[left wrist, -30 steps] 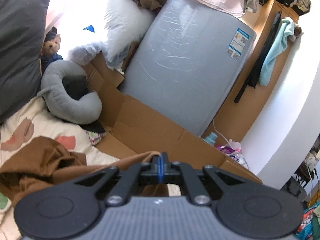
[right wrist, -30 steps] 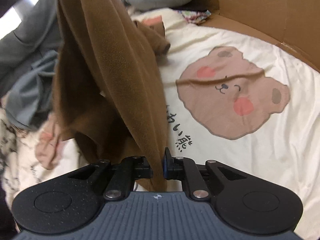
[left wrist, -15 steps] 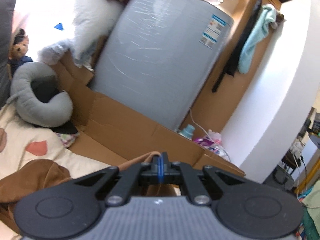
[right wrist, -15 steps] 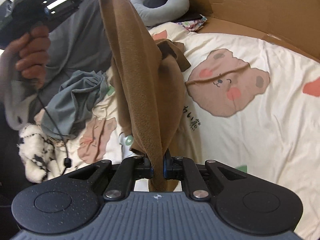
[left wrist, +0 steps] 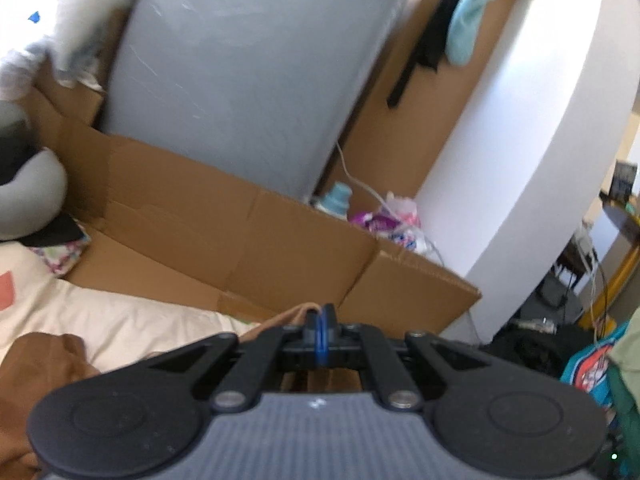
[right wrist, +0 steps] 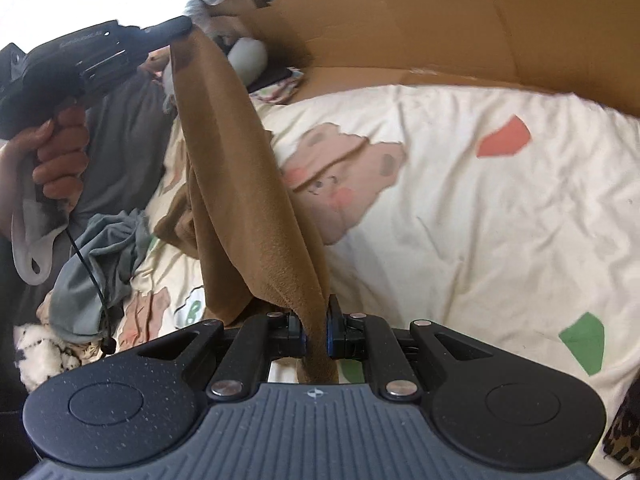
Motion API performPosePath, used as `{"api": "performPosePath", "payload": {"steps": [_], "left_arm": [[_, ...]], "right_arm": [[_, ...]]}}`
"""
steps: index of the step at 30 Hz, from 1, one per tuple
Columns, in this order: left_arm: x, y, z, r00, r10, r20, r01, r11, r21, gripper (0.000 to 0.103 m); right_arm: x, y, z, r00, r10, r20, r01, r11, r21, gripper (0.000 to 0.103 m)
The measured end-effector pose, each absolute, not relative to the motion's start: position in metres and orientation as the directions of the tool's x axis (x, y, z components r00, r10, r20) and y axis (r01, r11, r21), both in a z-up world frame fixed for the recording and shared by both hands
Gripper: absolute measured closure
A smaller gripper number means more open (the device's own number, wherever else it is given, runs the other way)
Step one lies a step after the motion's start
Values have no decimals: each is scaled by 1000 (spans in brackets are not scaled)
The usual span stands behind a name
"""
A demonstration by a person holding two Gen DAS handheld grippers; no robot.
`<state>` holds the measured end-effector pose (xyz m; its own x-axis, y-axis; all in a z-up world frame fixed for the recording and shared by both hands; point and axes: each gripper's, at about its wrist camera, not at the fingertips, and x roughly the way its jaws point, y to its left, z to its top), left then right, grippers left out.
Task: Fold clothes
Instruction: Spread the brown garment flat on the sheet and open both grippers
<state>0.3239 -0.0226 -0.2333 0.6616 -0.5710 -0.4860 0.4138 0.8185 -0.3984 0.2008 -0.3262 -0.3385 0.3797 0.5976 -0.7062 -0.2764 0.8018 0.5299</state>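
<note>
At the far left of the right wrist view, the left gripper [right wrist: 182, 28] is held aloft by a hand [right wrist: 56, 152], and a corner of the brown garment [right wrist: 236, 184] is pinched at its tip. In the left wrist view the same gripper [left wrist: 320, 320] is seen with its fingers pressed together on a thin brown edge of the cloth, while more of the garment [left wrist: 36, 364] is bunched at the lower left on the bed. From the raised corner the fabric is stretched as a long, taut, folded band down toward the centre, above the cream bedspread [right wrist: 460, 208], which is printed with a bear [right wrist: 344, 184]. A heap of grey clothing [right wrist: 100, 264] is seen lying on the bed below the hand, left of the band. At the bottom centre the other end of the garment is clamped by the right gripper [right wrist: 316, 332], its fingers closed on the bunched cloth, a short tail of which is left hanging past them. Behind the bed, a flattened cardboard sheet [right wrist: 440, 20] is propped up, and a grey neck pillow [right wrist: 248, 56] is partly hidden by the fabric.
</note>
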Motion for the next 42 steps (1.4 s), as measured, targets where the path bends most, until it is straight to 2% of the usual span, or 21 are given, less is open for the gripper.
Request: {"api": "performPosePath", "payload": {"steps": [11,14,15,16,17,18,23,25,30,32,34,39,42], "left_arm": [[338,-95,-307,513,-579,-633,430,812,-395,101],[336,-108,-324,480,-574,-664,428,814,-393,94],[332,-104,-323,483,-571,-664,425,816,-392,86],[328,-100,-322,487,-567,-664,421,819,-391,81],[323,-96,-321,490,-564,-664,417,821,-390,71],[319,-92,-320,494,-561,-664,413,824,-388,64],[298,-71,-314,510,-545,-665,395,836,-382,57],[289,-63,-312,517,-538,-665,387,840,-379,52],[263,-17,-306,584,-447,-678,285,895,-343,45],[252,-1,-304,608,-407,-682,246,913,-326,40],[242,12,-304,622,-371,-690,208,927,-311,35],[226,38,-322,610,-293,-736,111,952,-287,34],[219,51,-337,592,-255,-765,51,959,-280,34]], "right_arm": [[181,-347,-381,326,555,-765,-186,831,524,96],[180,-349,-391,312,512,-800,-152,859,490,94],[181,-349,-394,307,494,-813,-141,869,475,93],[181,-351,-396,304,470,-829,-126,882,454,87],[181,-353,-398,301,445,-844,-109,895,433,82],[180,-355,-400,298,419,-858,-93,907,410,80],[176,-365,-390,340,388,-857,-84,920,383,77],[179,-360,-384,358,402,-843,-117,915,386,76],[188,-337,-372,373,434,-820,-216,900,379,74],[189,-327,-369,378,438,-816,-246,897,367,60],[191,-318,-368,381,440,-813,-271,894,357,58],[195,-297,-369,373,446,-814,-311,886,343,57],[198,-283,-373,370,445,-815,-328,884,333,47]]}}
